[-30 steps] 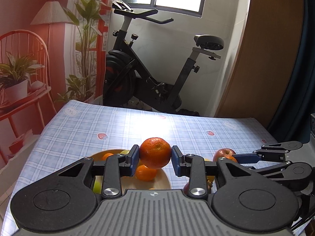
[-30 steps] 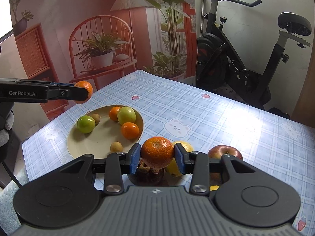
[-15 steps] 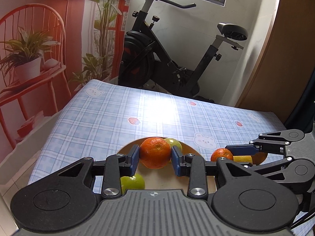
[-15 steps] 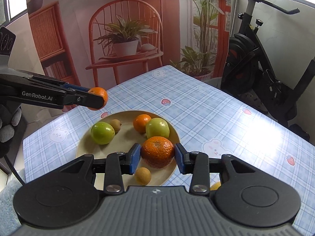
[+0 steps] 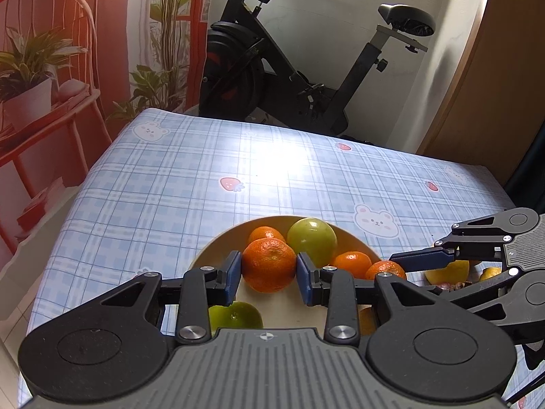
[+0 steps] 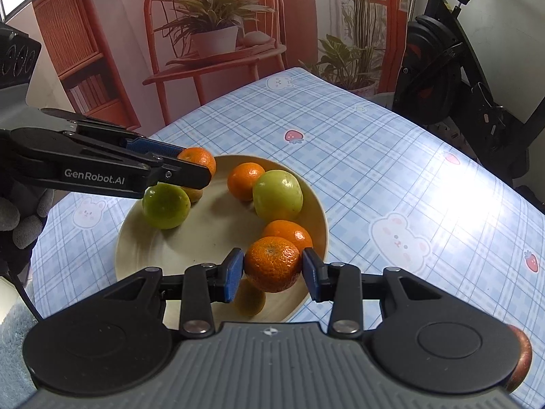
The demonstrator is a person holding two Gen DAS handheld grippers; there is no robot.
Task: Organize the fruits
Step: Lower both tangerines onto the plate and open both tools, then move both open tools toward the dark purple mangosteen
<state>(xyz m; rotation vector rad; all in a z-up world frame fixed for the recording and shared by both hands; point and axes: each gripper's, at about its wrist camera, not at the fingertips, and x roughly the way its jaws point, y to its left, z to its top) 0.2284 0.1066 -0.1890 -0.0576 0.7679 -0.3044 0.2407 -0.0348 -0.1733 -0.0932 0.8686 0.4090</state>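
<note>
A cream plate sits on the blue checked tablecloth and holds two green fruits, oranges and small brown fruits. My left gripper is shut on an orange just above the plate's near side; it also shows in the right wrist view. My right gripper is shut on an orange over the plate's near right rim, next to another orange. In the left wrist view that orange is at the plate's right edge.
A yellow fruit and other loose fruits lie on the table right of the plate. A red apple is at the right edge of the right wrist view. An exercise bike stands beyond the table's far edge.
Both grippers have carried their oranges toward the plate and lowered over it. The right one came from the fruit pile on the right. Both stay shut on their oranges.
</note>
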